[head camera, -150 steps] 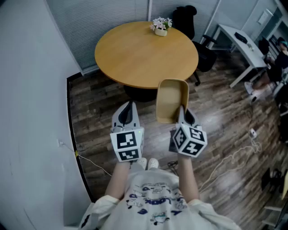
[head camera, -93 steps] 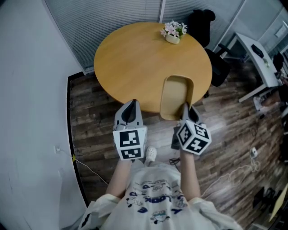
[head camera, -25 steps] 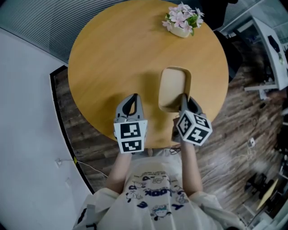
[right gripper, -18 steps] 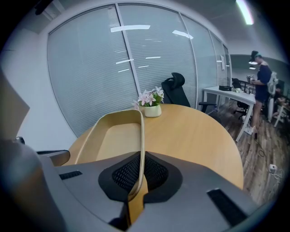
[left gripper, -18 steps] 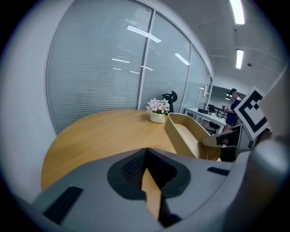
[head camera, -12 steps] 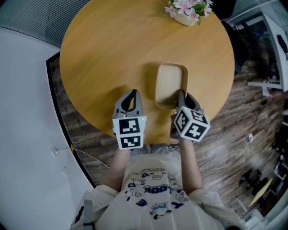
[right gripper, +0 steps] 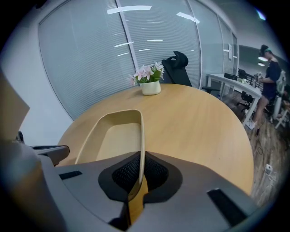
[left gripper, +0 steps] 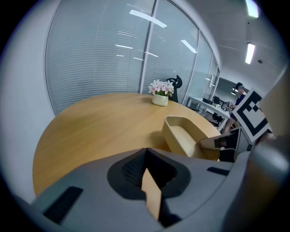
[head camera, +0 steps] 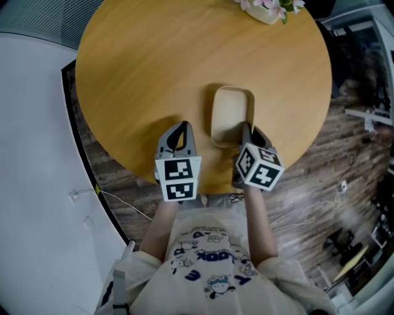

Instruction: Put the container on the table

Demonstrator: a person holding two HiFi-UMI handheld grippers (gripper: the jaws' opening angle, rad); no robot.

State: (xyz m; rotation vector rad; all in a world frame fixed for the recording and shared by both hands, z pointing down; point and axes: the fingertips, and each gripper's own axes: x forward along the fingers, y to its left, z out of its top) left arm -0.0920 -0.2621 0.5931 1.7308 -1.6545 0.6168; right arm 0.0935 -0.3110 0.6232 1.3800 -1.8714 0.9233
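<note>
**A:** Head view?
**B:** The tan container (head camera: 232,114) lies near the round table's (head camera: 141,67) closest edge. The right gripper (head camera: 245,130) is at its near end, the left gripper (head camera: 178,136) just beside it.
**A:** Left gripper view?
**B:** Jaws together, nothing between them. The container's base seems to meet the tabletop.
**A:** Right gripper view?
**B:** Jaws clamped on the container's right wall. A flower pot (right gripper: 150,86) stands at the far edge.

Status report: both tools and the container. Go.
Left tool shut, empty. Right tool shut on container rim. Container low over table, contact unclear. Flower pot far side, not in the way.
</note>
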